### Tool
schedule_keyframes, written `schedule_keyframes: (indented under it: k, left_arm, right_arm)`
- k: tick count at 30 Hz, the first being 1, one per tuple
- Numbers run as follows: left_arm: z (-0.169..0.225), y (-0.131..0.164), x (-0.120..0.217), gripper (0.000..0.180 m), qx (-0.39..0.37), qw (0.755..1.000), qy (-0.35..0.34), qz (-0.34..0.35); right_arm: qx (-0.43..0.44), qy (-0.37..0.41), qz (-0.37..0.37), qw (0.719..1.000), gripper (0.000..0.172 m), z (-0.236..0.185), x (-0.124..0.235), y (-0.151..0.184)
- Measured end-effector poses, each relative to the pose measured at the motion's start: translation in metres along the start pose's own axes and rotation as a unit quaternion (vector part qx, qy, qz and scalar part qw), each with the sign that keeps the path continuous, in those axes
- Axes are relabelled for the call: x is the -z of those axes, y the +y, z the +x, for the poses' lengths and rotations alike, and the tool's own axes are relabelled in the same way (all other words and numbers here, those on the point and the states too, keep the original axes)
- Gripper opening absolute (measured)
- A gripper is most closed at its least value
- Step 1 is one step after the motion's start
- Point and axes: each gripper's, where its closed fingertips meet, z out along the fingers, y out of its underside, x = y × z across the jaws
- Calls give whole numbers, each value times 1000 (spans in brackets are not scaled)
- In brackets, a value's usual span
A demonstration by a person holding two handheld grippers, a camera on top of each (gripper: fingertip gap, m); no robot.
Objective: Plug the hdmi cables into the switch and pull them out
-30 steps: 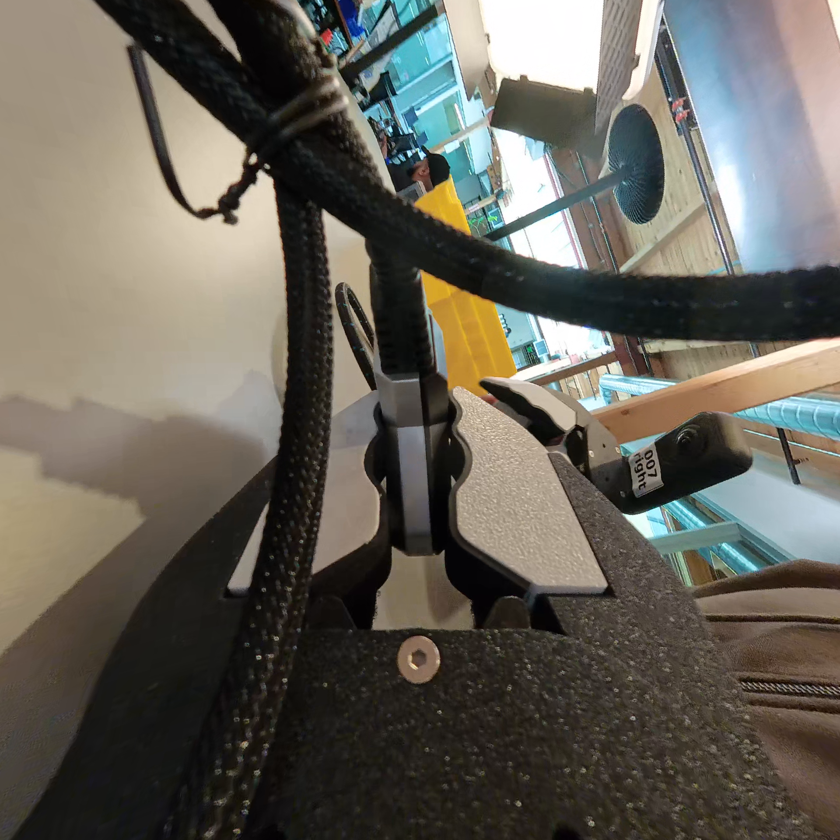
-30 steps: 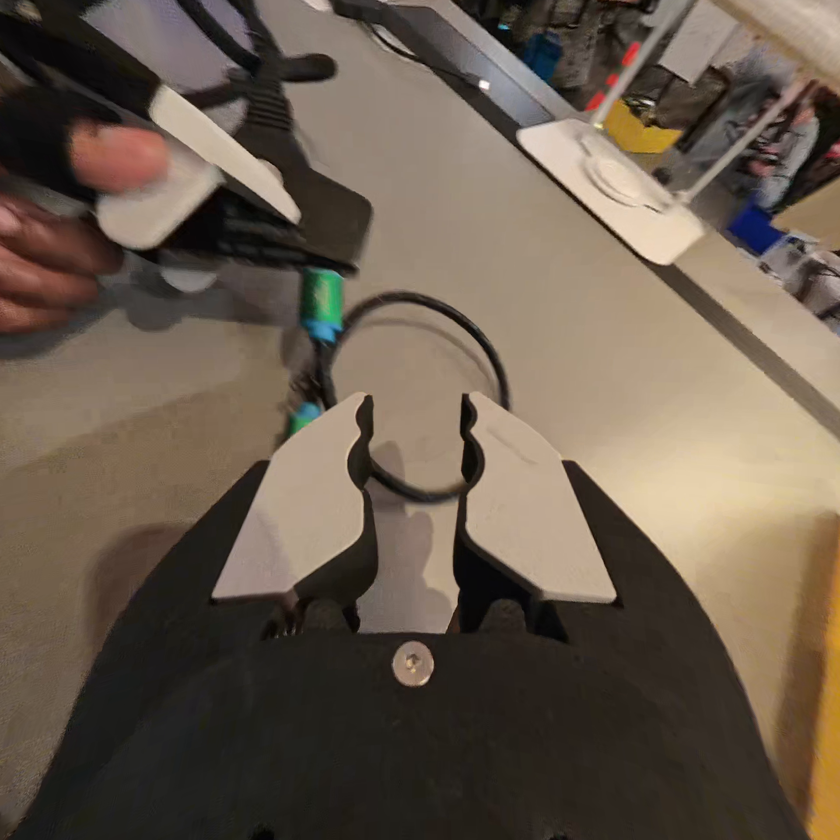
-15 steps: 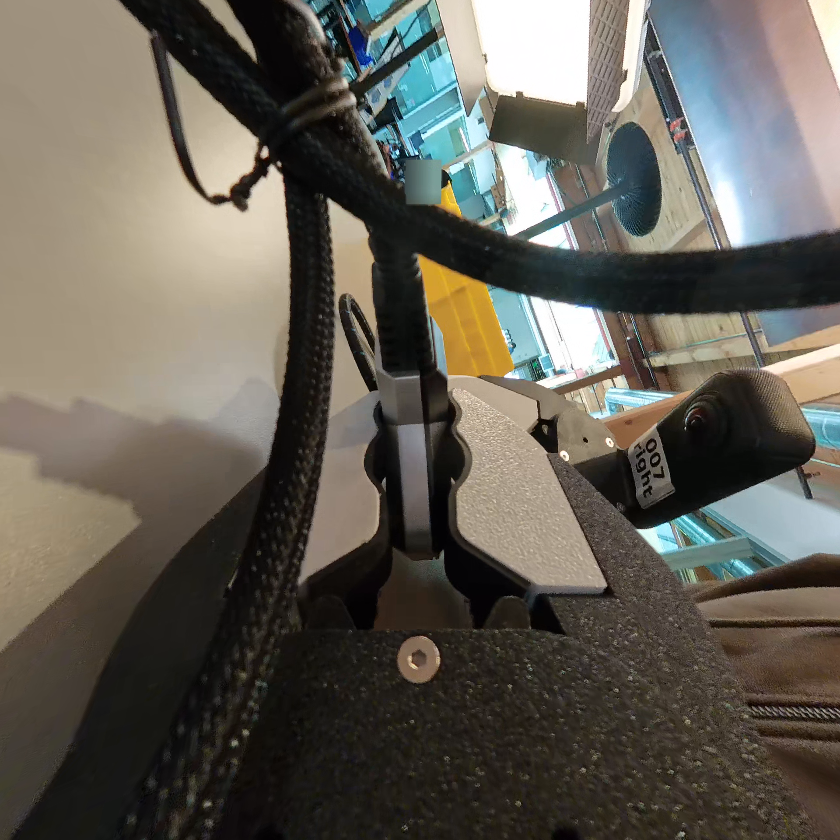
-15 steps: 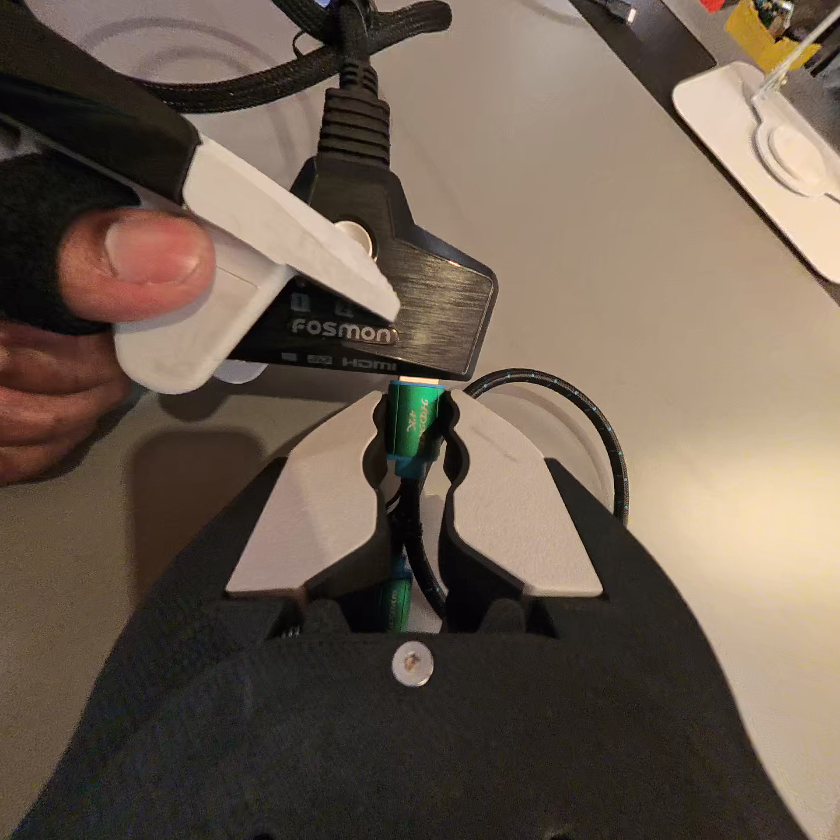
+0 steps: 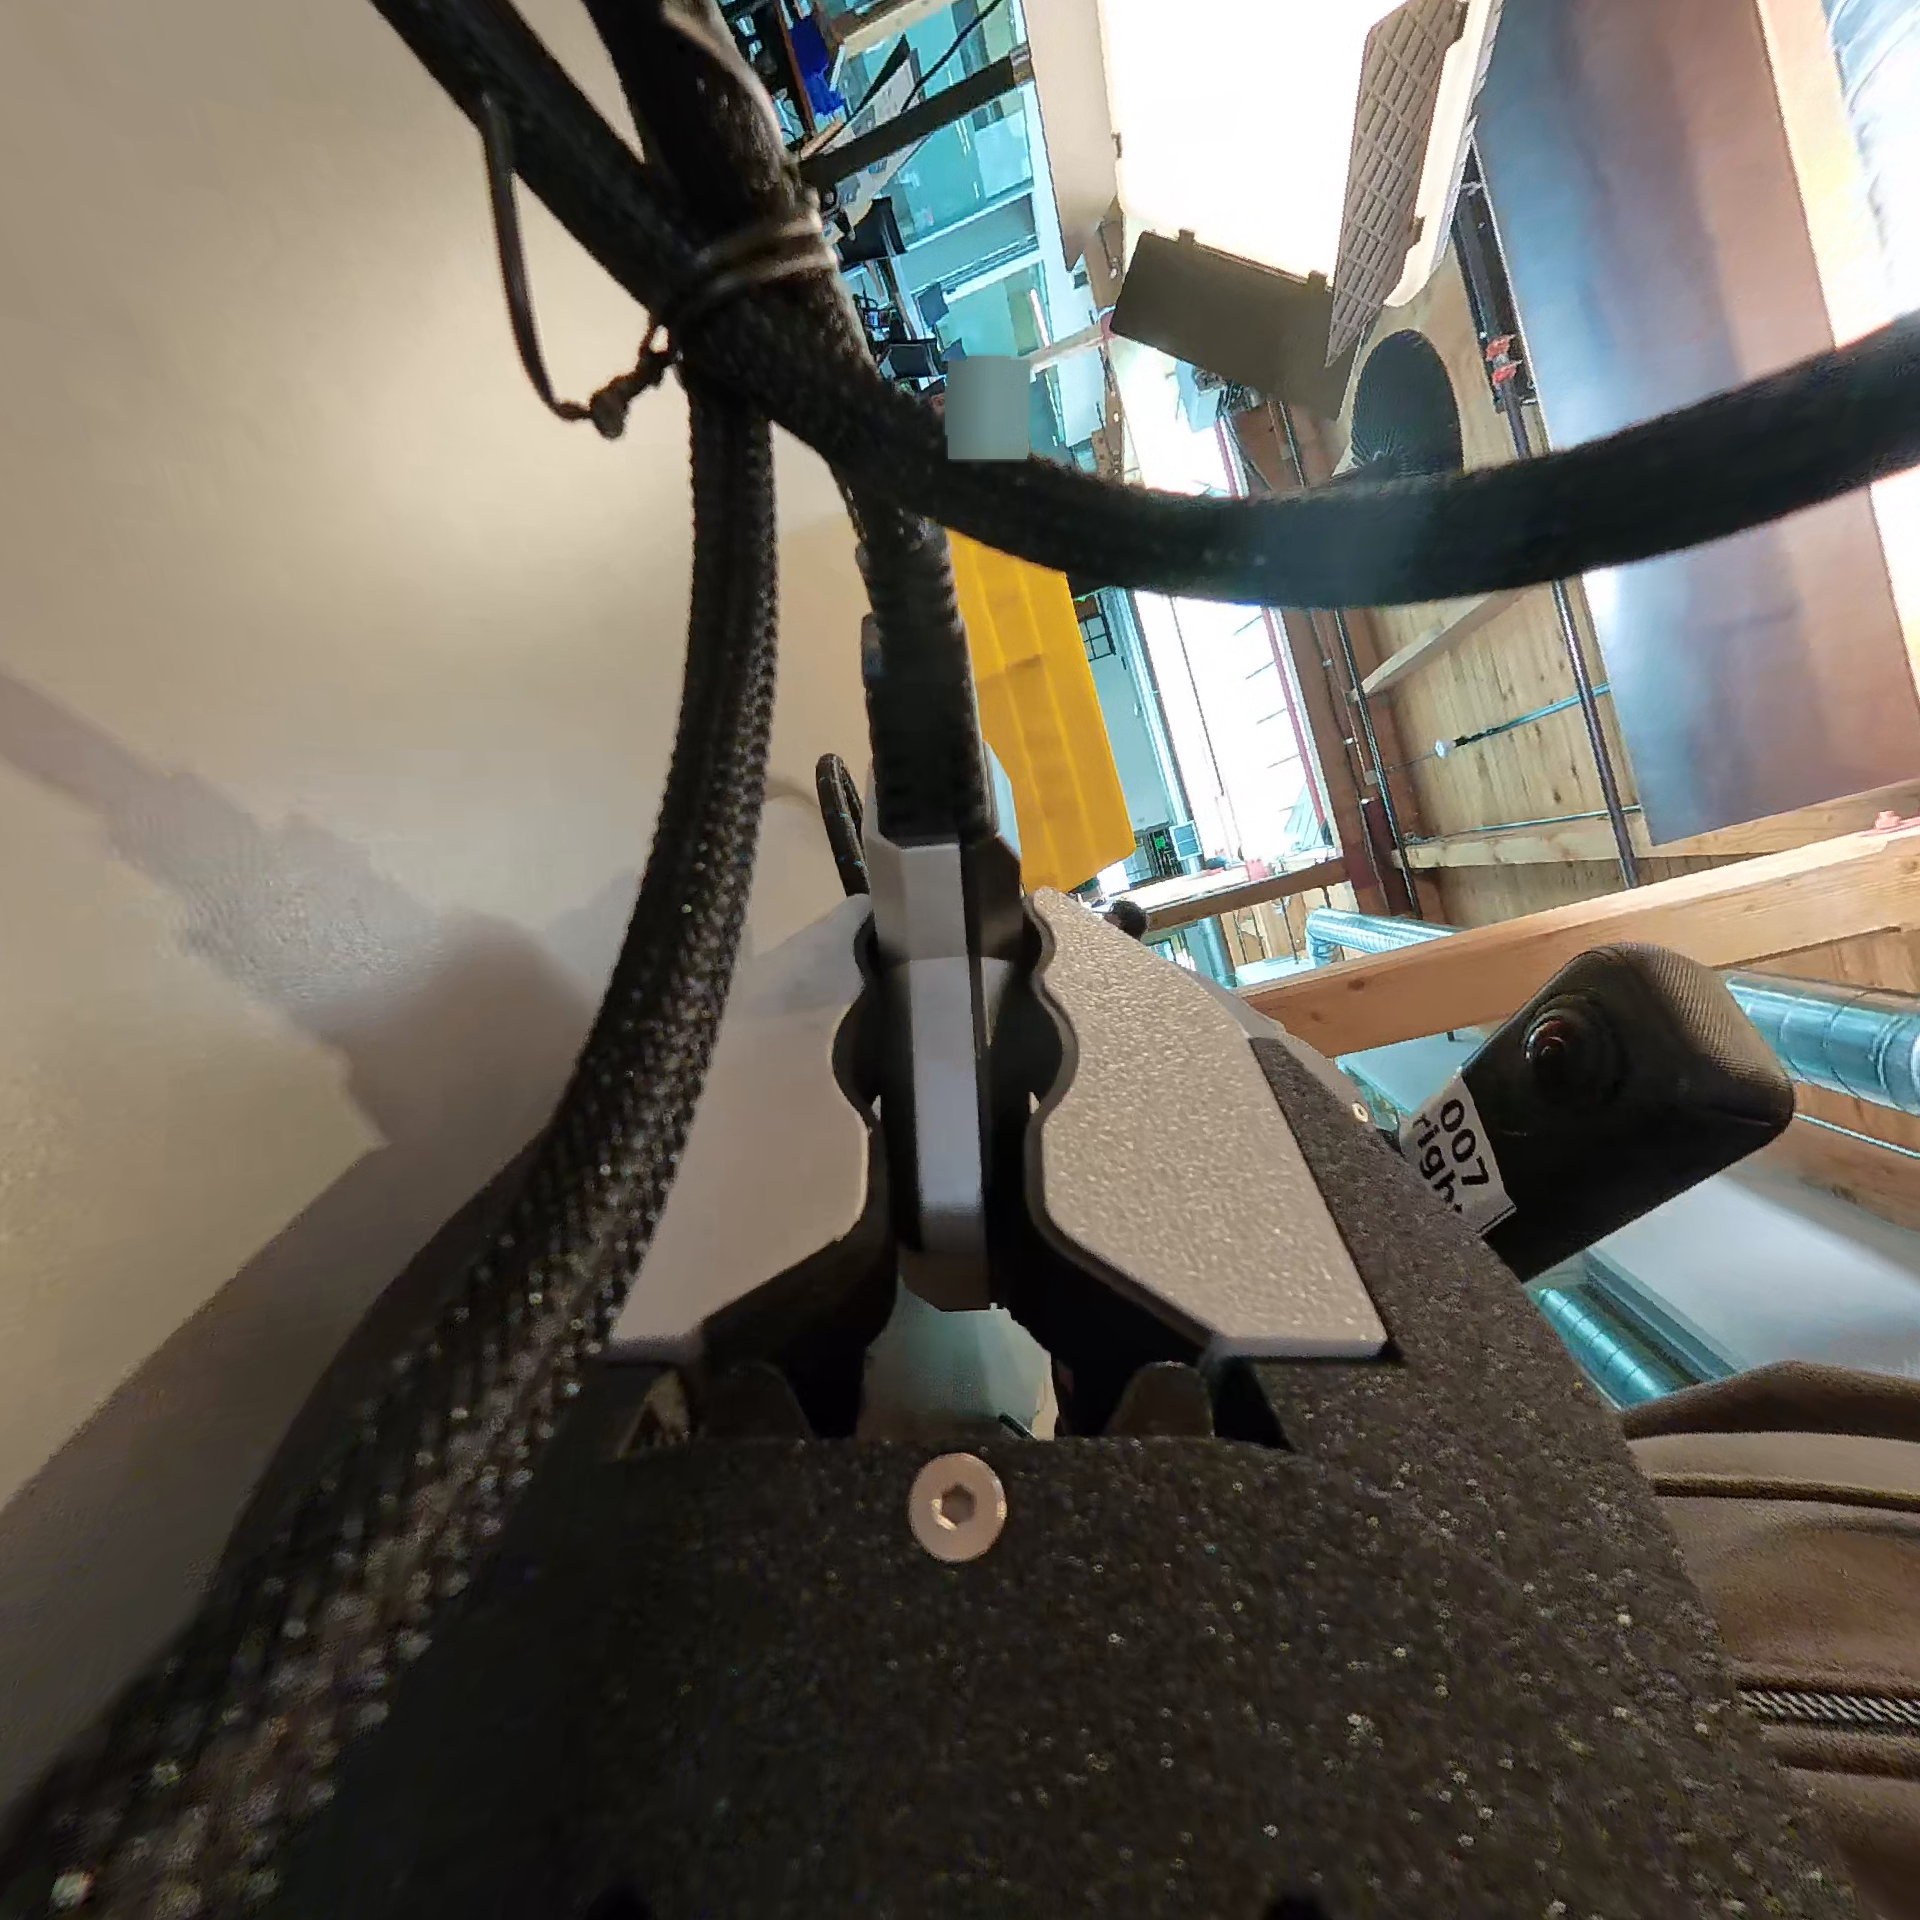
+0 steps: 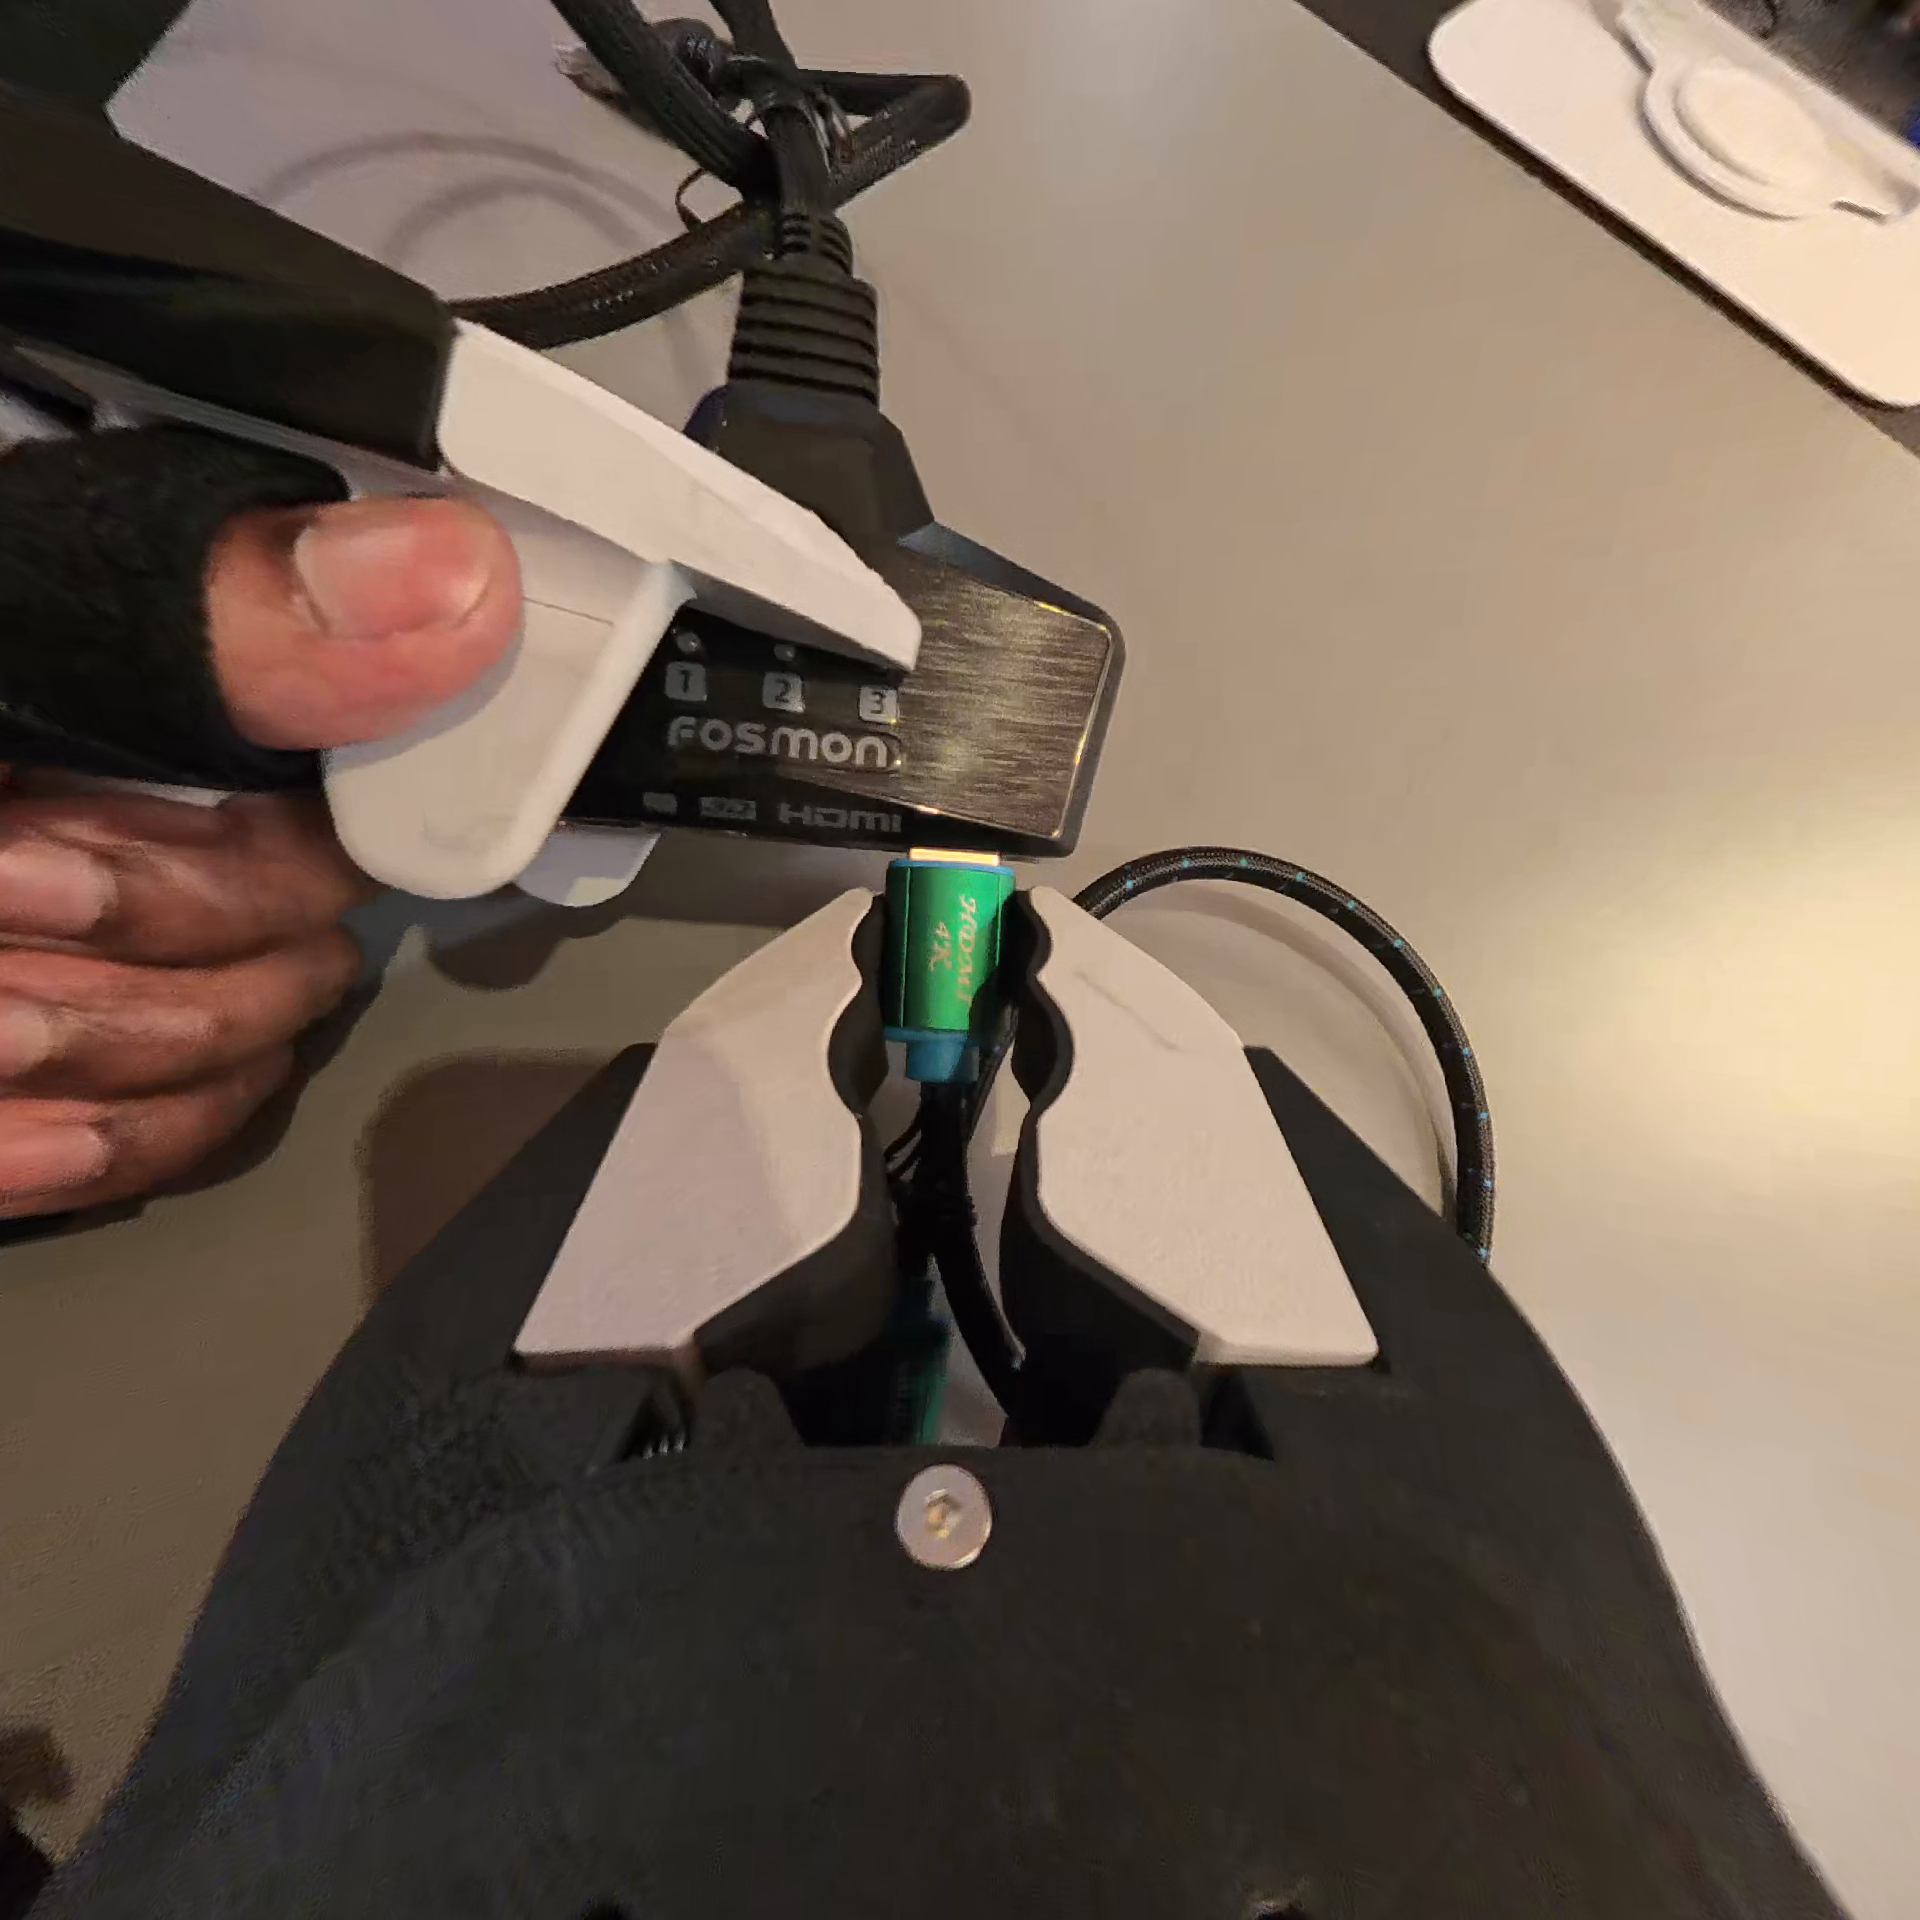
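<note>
On the pale tabletop (image 6: pixel 1403 540), the left gripper (image 6: pixel 894 675) clamps a rigid black switch box (image 6: pixel 997 707) by its flat faces, while the right gripper (image 6: pixel 951 914) pinches a green plug (image 6: pixel 940 966), small, hard, probably slippery, its metal tip at the box's port, braided cable (image 6: pixel 1444 1039) trailing springily.

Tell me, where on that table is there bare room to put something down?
The widest bare stretch of table lies between the black switch box and the white stand base at the far right. Crowded: around the box, where the left gripper clamps it, the right gripper holds a green plug, and black cables bunch behind.
</note>
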Motion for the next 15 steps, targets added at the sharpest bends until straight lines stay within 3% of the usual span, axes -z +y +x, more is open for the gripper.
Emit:
schedule_keyframes:
  k: [6,12,15]
  left_arm:
    - [7,3,6,21,31,998,45,-18]
    - [6,5,6,20,4,999,31,-39]
    - [12,6,10,18,30,994,75,-66]
  right_arm:
    - [36,-52,63,996,22,-7,9,-9]
    - [-4,11,23,1000,22,-6,7,-2]
    - [21,10,62,998,21,-9,13,-11]
